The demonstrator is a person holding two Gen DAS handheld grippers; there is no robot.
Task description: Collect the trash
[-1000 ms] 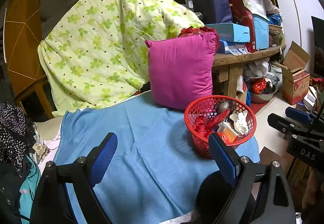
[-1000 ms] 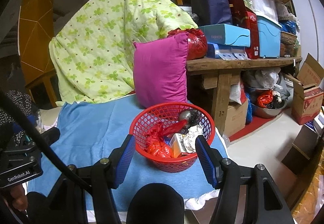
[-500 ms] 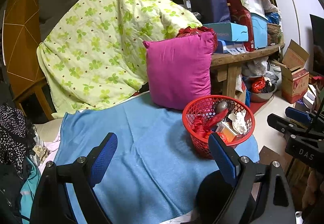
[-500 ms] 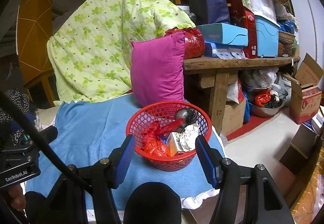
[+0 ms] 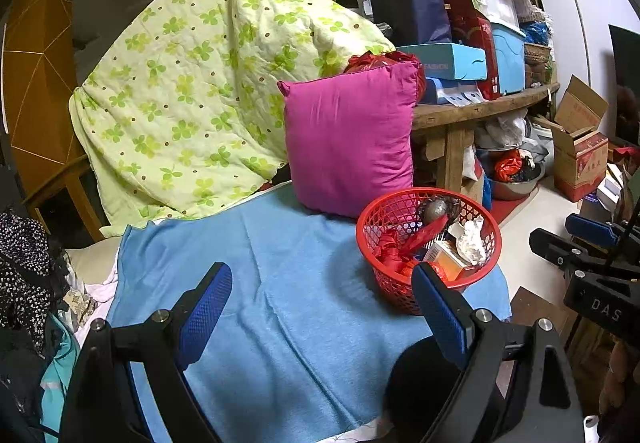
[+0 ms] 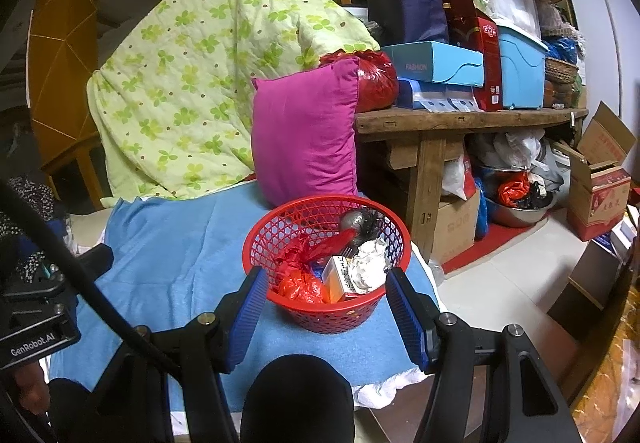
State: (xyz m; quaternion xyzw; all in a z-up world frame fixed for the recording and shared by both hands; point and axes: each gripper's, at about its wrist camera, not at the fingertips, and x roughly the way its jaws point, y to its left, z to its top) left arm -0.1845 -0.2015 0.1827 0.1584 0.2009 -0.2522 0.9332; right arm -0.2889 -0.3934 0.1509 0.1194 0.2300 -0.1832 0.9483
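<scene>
"FASHION" on blue box [image 6: 434,65]

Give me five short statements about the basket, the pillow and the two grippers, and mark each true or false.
1. The red basket stands on the blue cloth. True.
2. The basket is empty. False: it holds red plastic scraps, a small carton, crumpled white paper and a grey ball.
3. The magenta pillow stands upright behind the basket. True.
4. The left gripper is closed on a piece of trash. False: its jaws stand wide apart with nothing between them.
5. The right gripper grips the basket. False: its blue pads sit either side of the basket in the picture, nearer the camera, without touching it.
</scene>
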